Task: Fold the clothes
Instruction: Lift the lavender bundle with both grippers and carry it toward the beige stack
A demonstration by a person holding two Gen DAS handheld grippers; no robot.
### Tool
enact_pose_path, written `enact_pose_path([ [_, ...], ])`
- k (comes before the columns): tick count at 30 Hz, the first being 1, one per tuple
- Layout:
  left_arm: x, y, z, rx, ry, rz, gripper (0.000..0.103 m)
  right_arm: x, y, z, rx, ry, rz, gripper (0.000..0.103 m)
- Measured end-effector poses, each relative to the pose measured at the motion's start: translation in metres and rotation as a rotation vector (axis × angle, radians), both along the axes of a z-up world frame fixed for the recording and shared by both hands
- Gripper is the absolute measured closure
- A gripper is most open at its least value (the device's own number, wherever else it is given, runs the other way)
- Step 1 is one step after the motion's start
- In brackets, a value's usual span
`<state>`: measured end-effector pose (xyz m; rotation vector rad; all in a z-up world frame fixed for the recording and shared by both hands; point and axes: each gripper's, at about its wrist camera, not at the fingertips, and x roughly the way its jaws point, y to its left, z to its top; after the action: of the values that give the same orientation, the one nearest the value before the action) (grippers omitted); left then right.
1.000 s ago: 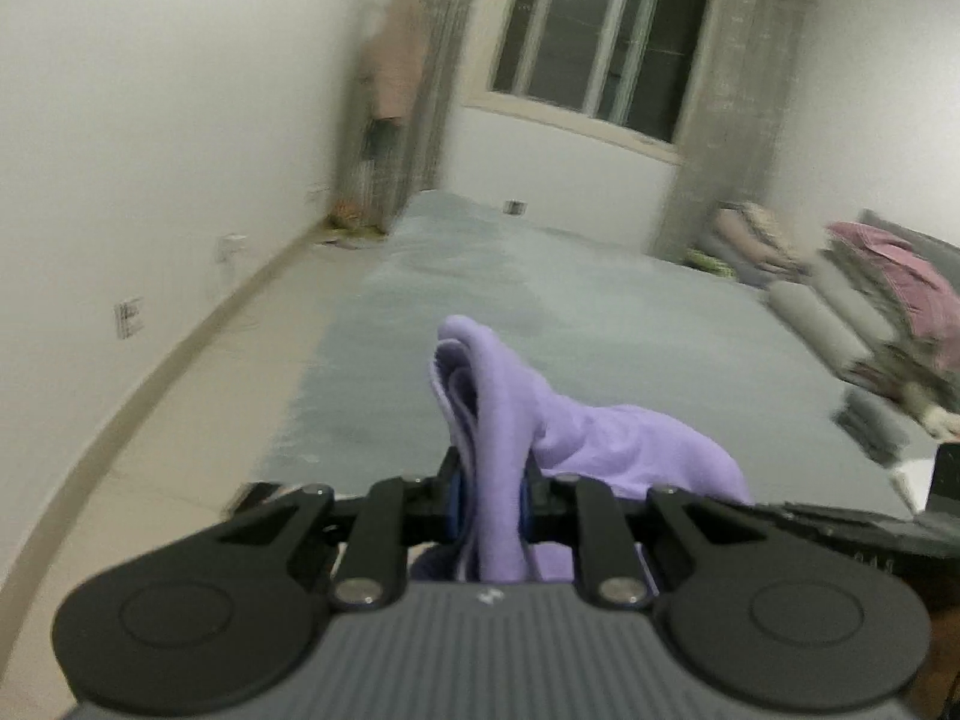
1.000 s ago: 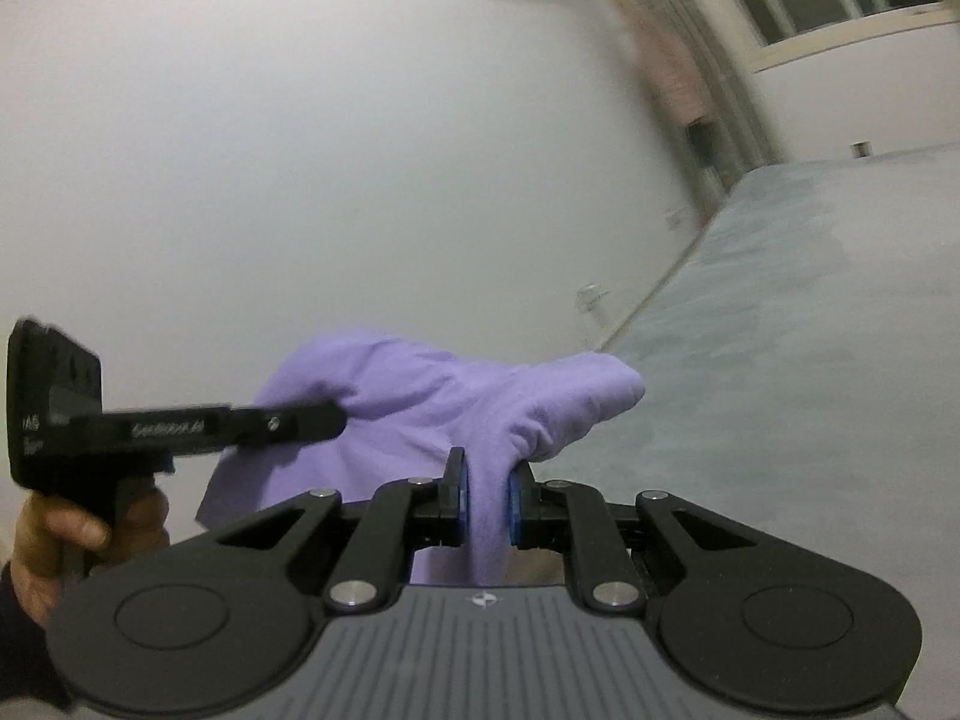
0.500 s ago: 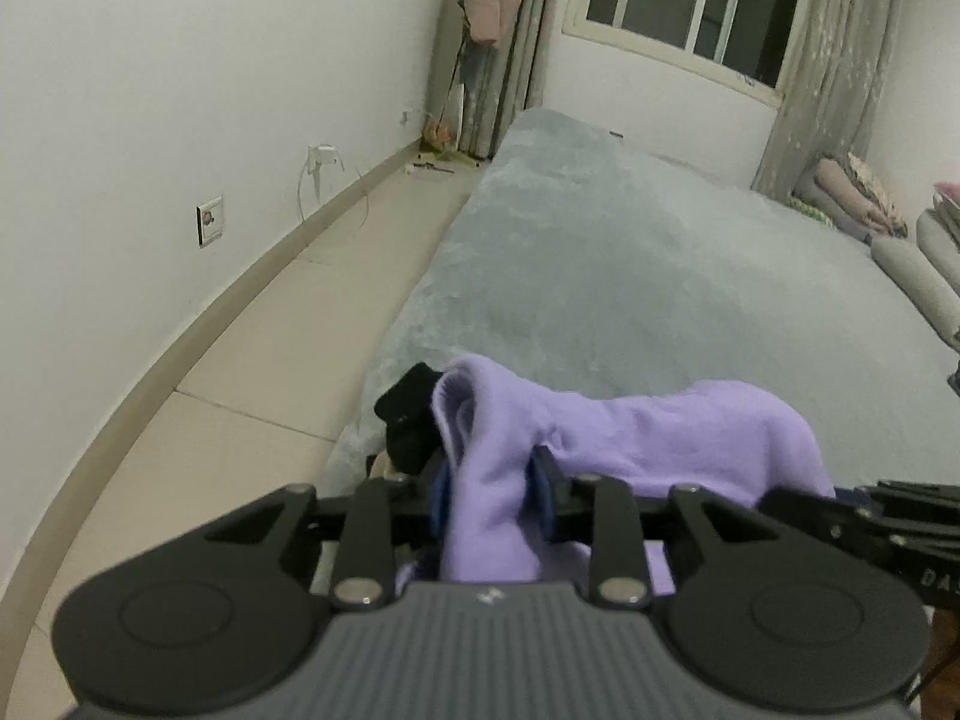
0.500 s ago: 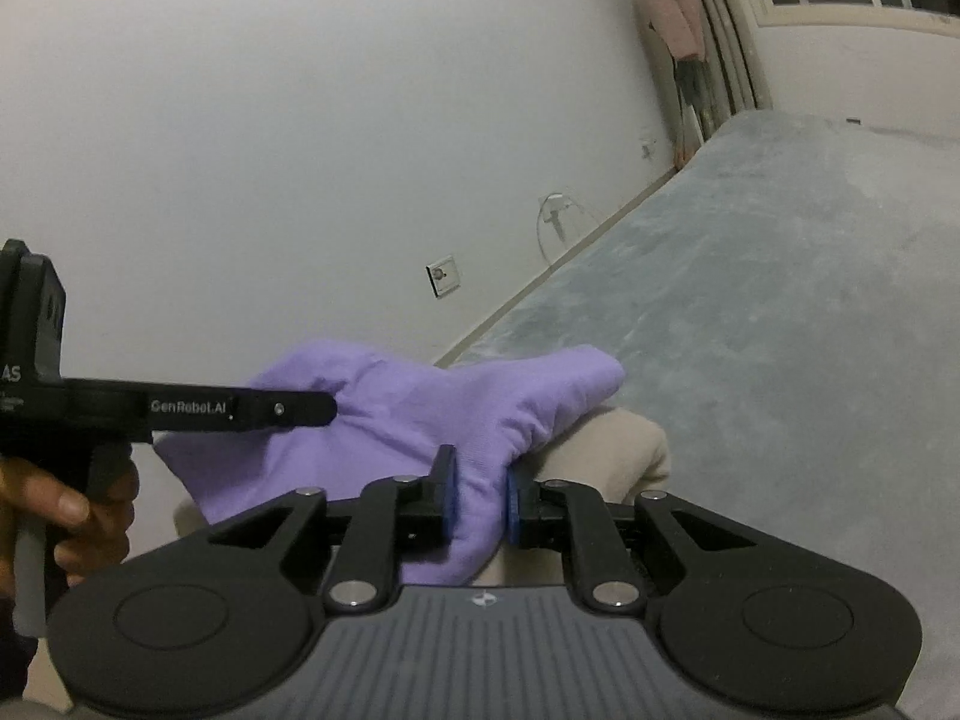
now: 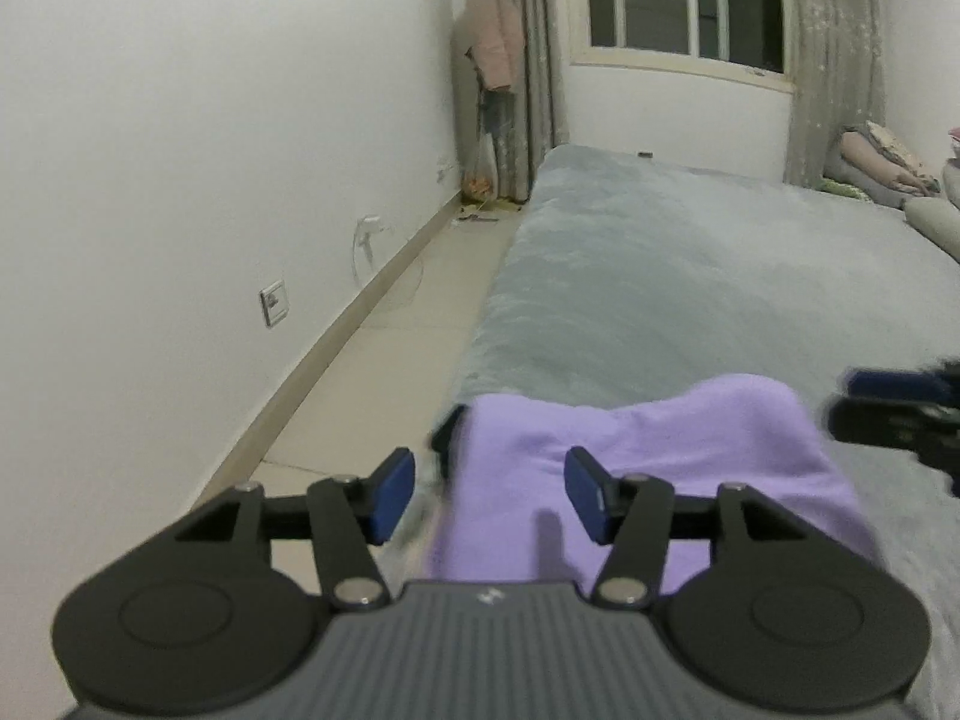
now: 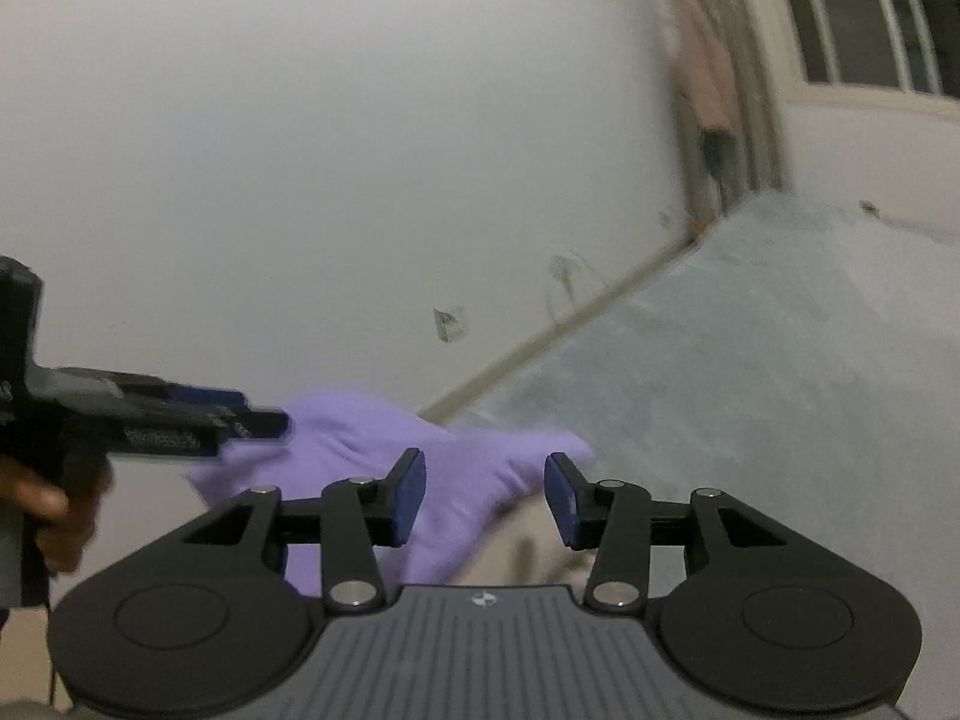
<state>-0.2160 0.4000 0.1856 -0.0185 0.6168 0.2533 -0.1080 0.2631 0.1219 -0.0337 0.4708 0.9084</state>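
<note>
A purple garment (image 5: 660, 468) lies bunched at the near left edge of the bed, on top of a beige garment (image 6: 528, 540) and a dark item (image 5: 447, 432). My left gripper (image 5: 489, 498) hangs just over its left end. Its jaws are opening, and the cloth lies loose below the gap with neither pad pressing on it. My right gripper (image 6: 485, 497) is at the other end, its jaws also opening and off the purple garment (image 6: 372, 444). Each gripper shows in the other's view: the right gripper (image 5: 852, 399) and the left gripper (image 6: 264, 414), held by a hand (image 6: 54, 510).
A grey blanket covers the bed (image 5: 690, 276), which runs towards the window. A strip of beige floor (image 5: 384, 372) lies between the bed and the white wall with a socket (image 5: 273, 309). Folded bedding (image 5: 888, 171) is piled at the far right, with curtains behind it.
Both grippers were shut on the purple garment and now stand open. The garment has dropped onto the pile at the bed's edge. The left gripper has sunk towards it.
</note>
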Motion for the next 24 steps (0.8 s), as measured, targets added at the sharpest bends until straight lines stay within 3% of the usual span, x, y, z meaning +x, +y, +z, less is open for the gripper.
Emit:
enact_pose_path([
  [4,-0.005,-0.023,-0.004,0.038,-0.032,-0.041,0.051,-0.005,0.023,-0.002,-0.026,-0.065,0.064,0.066],
  [7,-0.003,-0.03,-0.018,0.062,-0.001,-0.042,0.052,-0.001,0.039,-0.021,-0.089,-0.041,0.075,0.066],
  [13,-0.008,-0.019,-0.044,0.016,0.011,-0.034,0.054,-0.013,0.043,-0.056,-0.121,-0.063,0.087,0.065],
  [17,-0.01,-0.008,-0.056,-0.026,-0.009,-0.031,0.053,-0.015,0.045,-0.065,-0.12,-0.042,0.084,0.064],
  [24,-0.012,-0.01,-0.061,-0.009,-0.011,-0.022,0.054,-0.012,0.044,-0.059,-0.135,-0.047,0.106,0.064],
])
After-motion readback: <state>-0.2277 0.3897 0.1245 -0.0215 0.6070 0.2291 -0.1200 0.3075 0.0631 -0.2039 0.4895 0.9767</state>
